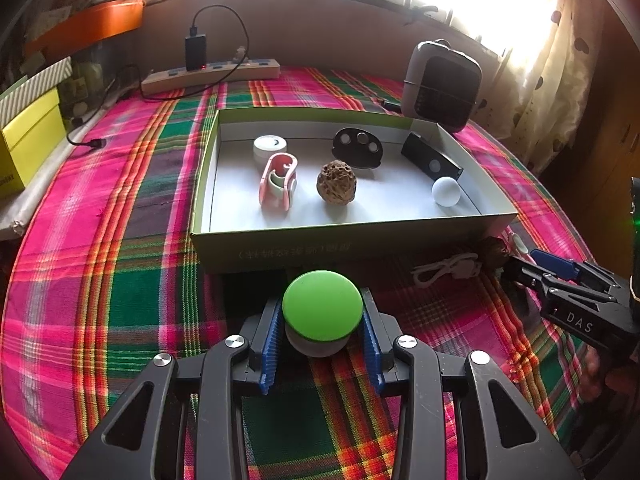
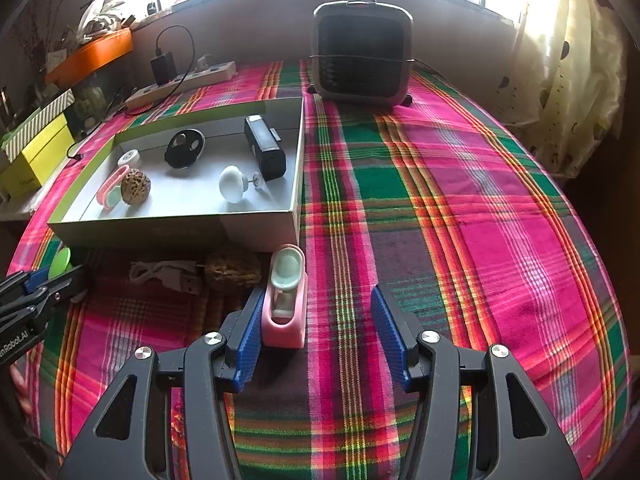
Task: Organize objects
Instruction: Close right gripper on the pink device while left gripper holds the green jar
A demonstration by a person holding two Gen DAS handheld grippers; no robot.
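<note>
My left gripper (image 1: 322,322) is shut on a green-topped round knob (image 1: 322,305), held just in front of the open cardboard box (image 1: 340,236). The box holds a pink tape dispenser (image 1: 278,181), a walnut (image 1: 336,182), a white knob (image 1: 445,191), a white round case (image 1: 270,148), a black oval piece (image 1: 357,147) and a black bar (image 1: 430,161). My right gripper (image 2: 316,326) is open on the plaid cloth; a second pink tape dispenser (image 2: 286,300) lies between its fingers, against the left pad (image 2: 250,340). A walnut (image 2: 233,270) and a white USB cable (image 2: 166,274) lie in front of the box (image 2: 256,220).
A small grey heater (image 2: 362,54) stands at the back of the table. A power strip (image 1: 210,74) with a black charger lies at the back left. A yellow box (image 1: 28,140) and an orange tray (image 1: 86,26) sit off the left edge. Curtains hang at right.
</note>
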